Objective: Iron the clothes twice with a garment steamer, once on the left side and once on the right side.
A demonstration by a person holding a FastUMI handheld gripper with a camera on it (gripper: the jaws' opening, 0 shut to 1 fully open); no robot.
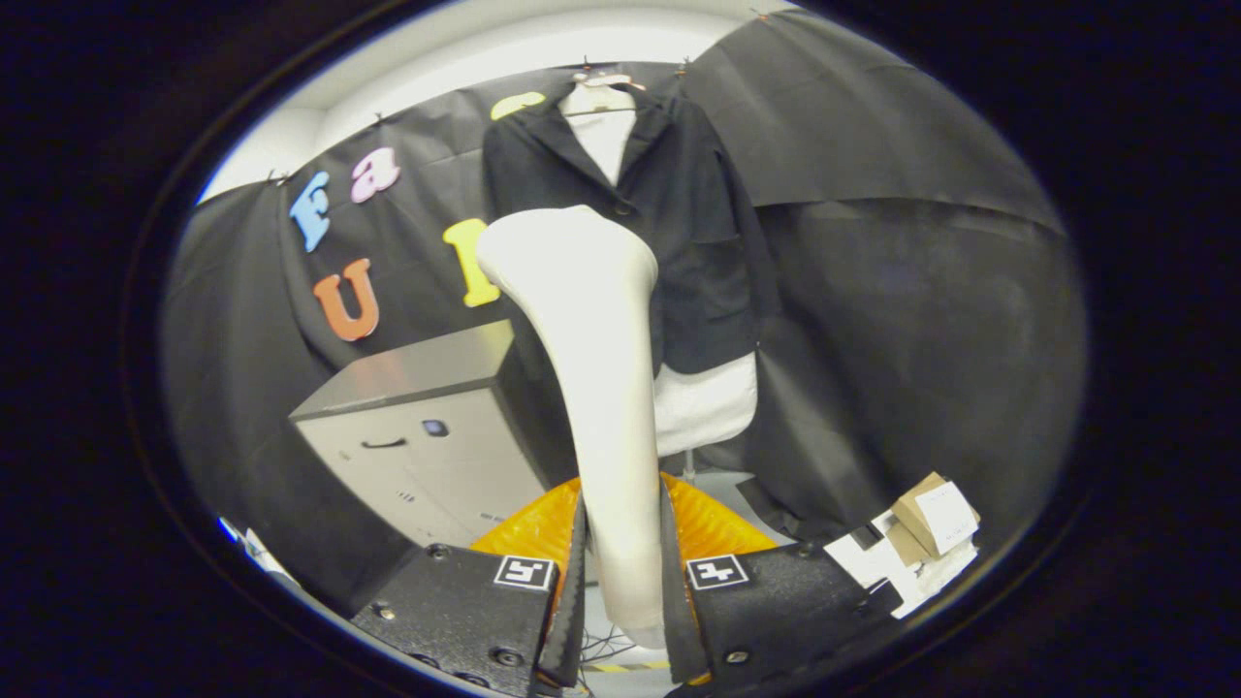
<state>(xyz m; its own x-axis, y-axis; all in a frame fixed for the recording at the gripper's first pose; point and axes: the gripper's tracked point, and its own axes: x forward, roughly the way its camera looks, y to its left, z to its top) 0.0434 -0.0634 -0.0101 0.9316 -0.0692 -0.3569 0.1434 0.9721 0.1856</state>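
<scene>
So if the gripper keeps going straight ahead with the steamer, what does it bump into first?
Probably the dark jacket on the mannequin. The gripper is shut on the steamer, whose head would likely touch first, though depth is hard to judge.

The gripper [622, 572] points forward and slightly upward, both fingers [574, 591] pressed against the handle of the garment steamer [591, 388], which stands upright between them.

No words, brands or numbers can be read. The gripper [620, 582] carries a square black-and-white marker tag [525, 571] on each finger block. Right of the gripper, a cardboard box [933, 514] bears a white label, too small to make out.
</scene>
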